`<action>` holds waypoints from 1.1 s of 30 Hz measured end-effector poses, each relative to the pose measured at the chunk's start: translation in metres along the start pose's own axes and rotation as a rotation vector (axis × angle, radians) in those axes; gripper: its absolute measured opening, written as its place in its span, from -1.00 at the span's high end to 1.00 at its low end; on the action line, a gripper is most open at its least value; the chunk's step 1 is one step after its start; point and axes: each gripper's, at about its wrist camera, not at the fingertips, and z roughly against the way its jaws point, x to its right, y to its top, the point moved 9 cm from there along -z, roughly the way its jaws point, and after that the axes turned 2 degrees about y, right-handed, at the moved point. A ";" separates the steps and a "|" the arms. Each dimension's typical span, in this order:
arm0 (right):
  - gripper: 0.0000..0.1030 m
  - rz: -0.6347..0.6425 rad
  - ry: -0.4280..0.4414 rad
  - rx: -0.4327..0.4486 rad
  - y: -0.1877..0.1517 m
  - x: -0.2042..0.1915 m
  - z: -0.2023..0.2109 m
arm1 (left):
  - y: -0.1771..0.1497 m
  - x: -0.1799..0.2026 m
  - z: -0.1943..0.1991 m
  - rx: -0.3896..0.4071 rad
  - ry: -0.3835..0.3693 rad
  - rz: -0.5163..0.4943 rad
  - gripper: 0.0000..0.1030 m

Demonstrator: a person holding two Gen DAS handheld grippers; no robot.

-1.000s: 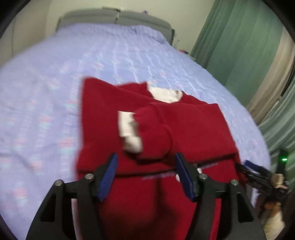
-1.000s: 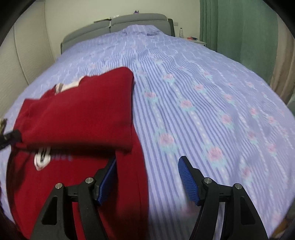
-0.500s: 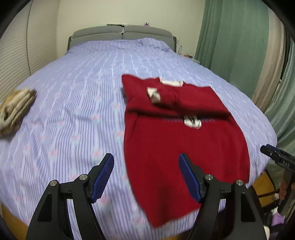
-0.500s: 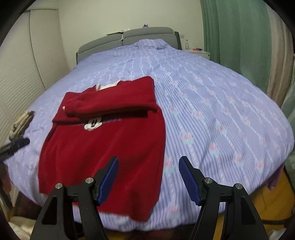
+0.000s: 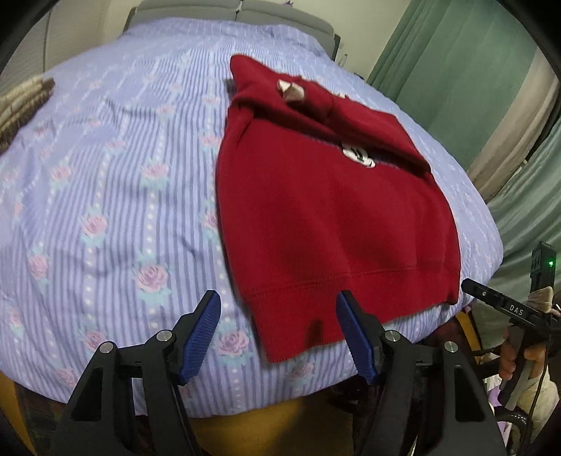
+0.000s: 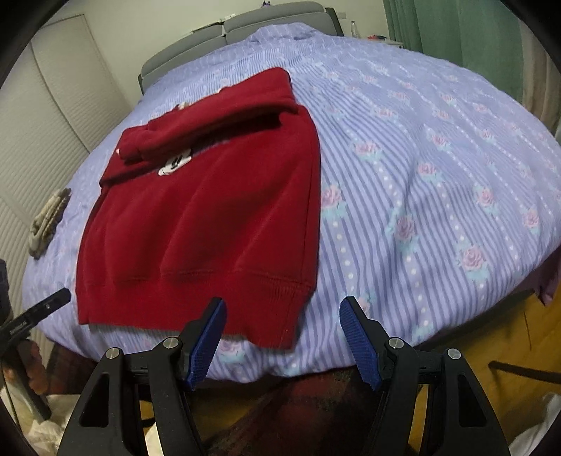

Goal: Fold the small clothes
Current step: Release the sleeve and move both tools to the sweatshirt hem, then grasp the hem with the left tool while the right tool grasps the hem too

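A small red sweater [image 5: 333,210] lies flat on the bed, both sleeves folded across its chest, a white cuff [image 5: 292,92] and a cartoon print [image 5: 358,156] showing. Its ribbed hem lies at the bed's near edge. My left gripper [image 5: 278,331] is open and empty, hovering just before the hem's left corner. In the right wrist view the sweater [image 6: 210,217] lies left of centre. My right gripper [image 6: 282,335] is open and empty, just before the hem's right corner. Each gripper shows at the edge of the other view: the right one [image 5: 501,305], the left one [image 6: 35,314].
The bed has a lilac striped cover with roses [image 6: 438,175] and a grey headboard [image 6: 266,17]. A folded beige knit [image 6: 47,221] lies at the bed's left side. Green curtains [image 5: 455,70] hang on the right. Wooden floor [image 6: 473,350] lies below the bed edge.
Both grippers have drawn back from the folded sleeves and come down low toward the sweater's hem at the near edge of the bed. Both stayed open.
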 end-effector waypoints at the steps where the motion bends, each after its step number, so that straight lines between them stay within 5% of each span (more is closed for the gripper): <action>1: -0.30 -0.006 0.007 -0.007 -0.002 0.001 -0.001 | -0.002 -0.001 -0.003 -0.011 0.002 0.005 -0.31; 23: -0.16 -0.026 0.096 -0.032 0.004 -0.003 -0.047 | 0.007 0.001 -0.041 -0.036 -0.142 0.054 -0.29; 29: 0.35 -0.024 0.125 -0.041 0.005 -0.008 -0.042 | 0.008 0.010 -0.030 -0.036 -0.179 0.033 0.33; 31: 0.44 -0.033 0.152 -0.044 0.007 -0.010 -0.038 | 0.011 0.009 -0.022 -0.017 -0.151 0.026 0.68; 33: 0.53 -0.042 0.171 -0.041 0.010 -0.013 -0.030 | 0.017 0.009 -0.010 0.011 -0.154 0.038 0.72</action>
